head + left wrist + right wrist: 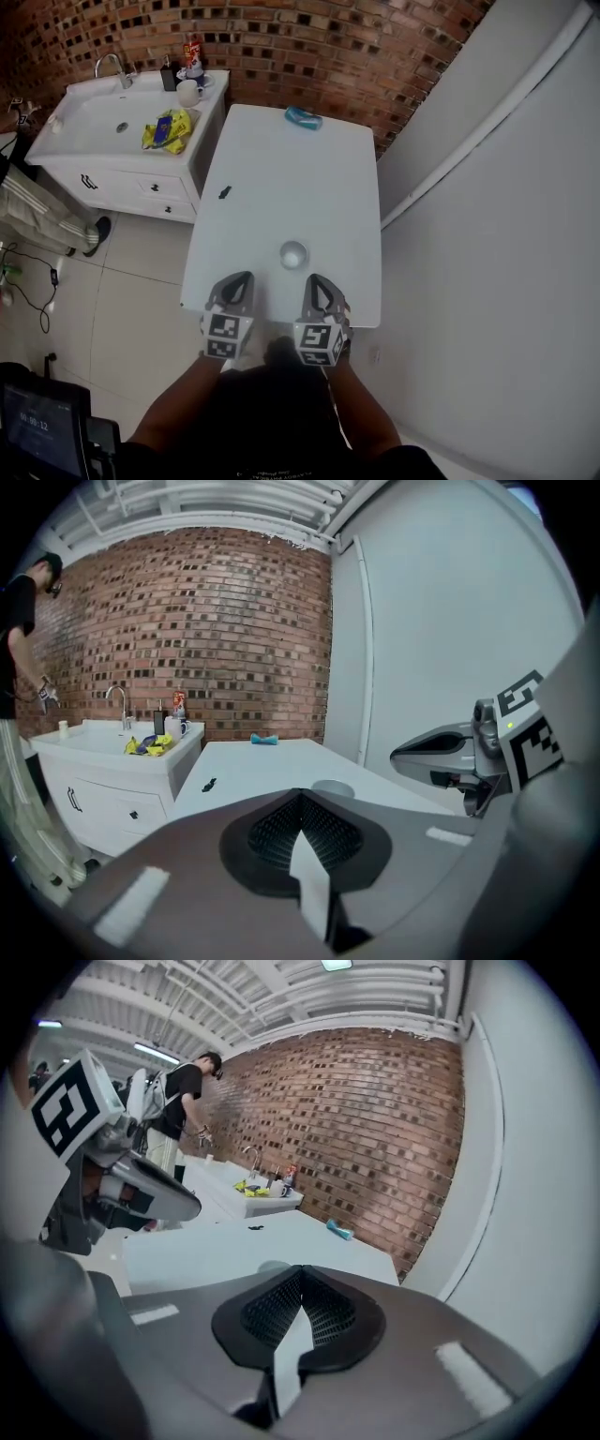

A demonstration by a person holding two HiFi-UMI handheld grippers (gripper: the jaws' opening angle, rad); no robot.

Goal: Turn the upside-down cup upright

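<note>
The cup (292,254) sits in the lower middle of the head view, on the near part of the white table (281,169), with what looks like its closed base facing up. It stands alone, touched by neither tool. The left gripper (242,277) hovers just below and left of it in that view, and the right gripper (314,278) just below and right, so the cup lies ahead of the gap between the two tips.

In the left gripper view the left gripper's (300,794) jaws are pressed together at their tips with nothing between them. The cup (332,787) peeks over them just right of centre, and the other tool juts in from the right edge. The right gripper view shows the same: the right gripper (302,1269) is closed and empty, and the cup (272,1265) is a faint rounded shape just left of its tips.

Toward the top of the head view, a small blue object (303,117) lies at the table's far end, and a little black item (224,192) sits near its left edge. In the upper left stands a white sink cabinet (112,178) with a faucet (112,67), a yellow packet (167,129) and a mug (189,92) (all well apart from the cup). A brick wall (328,47) runs across the top.
</note>
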